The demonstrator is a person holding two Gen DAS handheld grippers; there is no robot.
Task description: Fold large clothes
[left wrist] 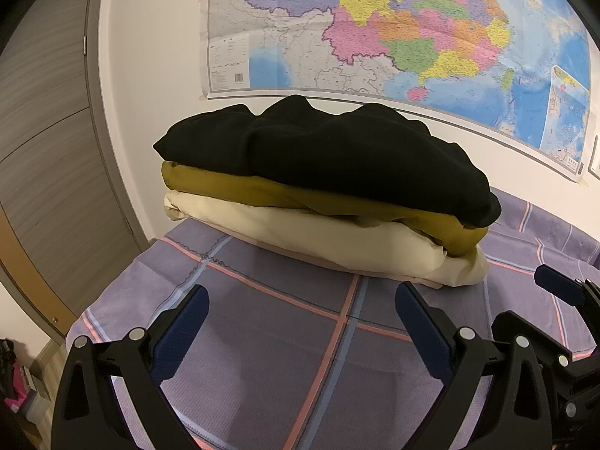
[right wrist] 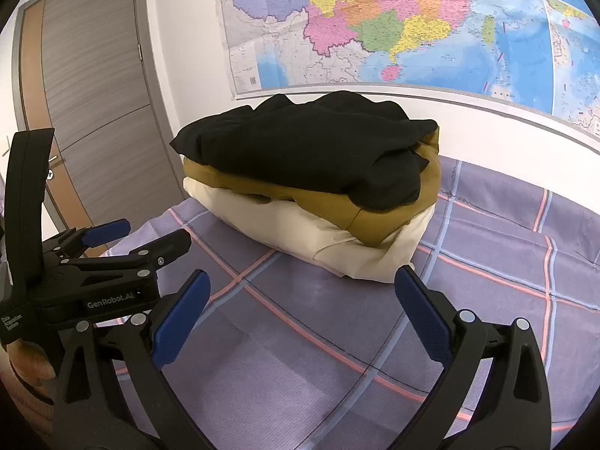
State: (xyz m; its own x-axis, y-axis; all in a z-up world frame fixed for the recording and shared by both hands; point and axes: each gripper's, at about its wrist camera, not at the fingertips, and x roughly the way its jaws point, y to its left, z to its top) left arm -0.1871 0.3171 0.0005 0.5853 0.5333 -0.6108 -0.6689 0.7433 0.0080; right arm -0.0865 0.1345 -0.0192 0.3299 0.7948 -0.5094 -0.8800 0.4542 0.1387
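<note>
Taking the stack of folded clothes as the landmark, a grey wood-grain door (right wrist: 97, 86) stands to its left against the white wall, with a small metal handle on its near edge. Nearer the camera and to the left of the stack, the left gripper (left wrist: 302, 307) hovers above the bed with its blue-padded fingers (left wrist: 183, 333) spread wide and released, nothing between them; in the right wrist view this same gripper shows at the left border, held by a hand (right wrist: 26, 367) at its base. The stack itself sits on the purple checked bedsheet (left wrist: 262, 356) close to the wall: a cream garment (left wrist: 337, 240) lies at the bottom touching the sheet, a mustard-brown garment (left wrist: 262, 189) rests on that, and a black garment (left wrist: 318, 150) lies on top, somewhat rumpled along its upper surface and overhanging the mustard layer at the near edge. Behind and above the stack, a large coloured wall map (left wrist: 393, 30) hangs on the wall, its lower border just above the black garment. In front of the stack and towards its right end, the right gripper (right wrist: 302, 300) also hangs over the sheet with its fingers (right wrist: 420, 311) apart and released, holding nothing, the right fingertip close to the near corner of the cream garment, though whether they touch cannot be told.
</note>
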